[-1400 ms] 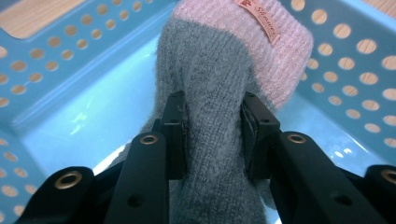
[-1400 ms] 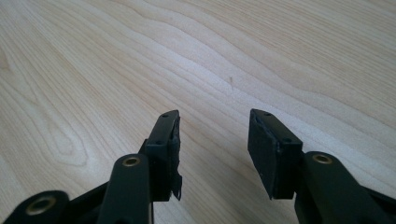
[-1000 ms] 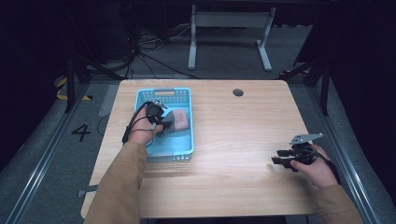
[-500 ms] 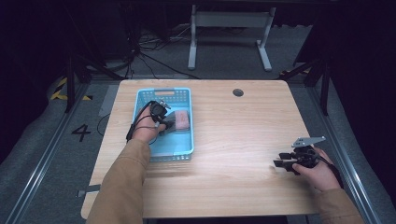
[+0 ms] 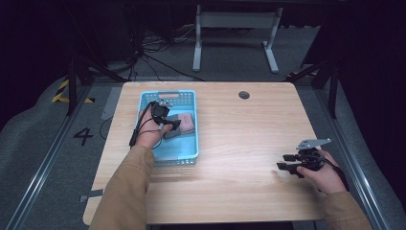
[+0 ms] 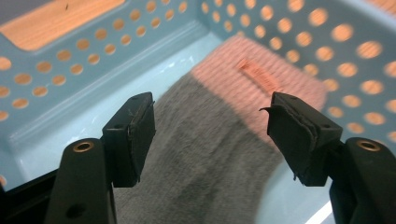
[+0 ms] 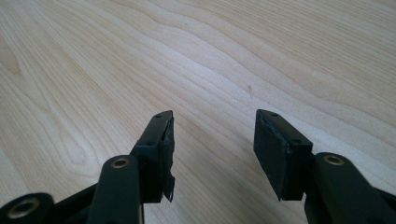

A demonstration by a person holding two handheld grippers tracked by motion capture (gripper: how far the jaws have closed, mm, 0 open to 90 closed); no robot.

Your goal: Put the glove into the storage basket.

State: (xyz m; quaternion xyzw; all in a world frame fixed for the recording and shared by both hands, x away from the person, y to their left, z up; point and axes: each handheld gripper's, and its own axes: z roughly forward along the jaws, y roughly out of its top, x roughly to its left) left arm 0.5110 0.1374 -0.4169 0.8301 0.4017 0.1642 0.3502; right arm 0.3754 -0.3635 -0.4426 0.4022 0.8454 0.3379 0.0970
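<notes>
On the left side of the table we have the light blue perforated plastic basket [image 5: 168, 155], and inside it lie two folded cloths: a grey towelling cloth [image 6: 205, 154] that partly overlaps a pink ribbed cloth [image 6: 261, 74]. Our left gripper [image 6: 210, 130] is low in this basket with its jaws apart, and the grey cloth lies directly under and between them; the cloth seems to stretch away from the jaws toward the pink one at the far wall. We judge that the jaws only need to go down and close, so the left hand is clearly the nearer one. Far to the right, our right gripper [image 7: 212, 140] rests over the bare wooden table [image 7: 233, 56], jaws also apart, holding nothing.
</notes>
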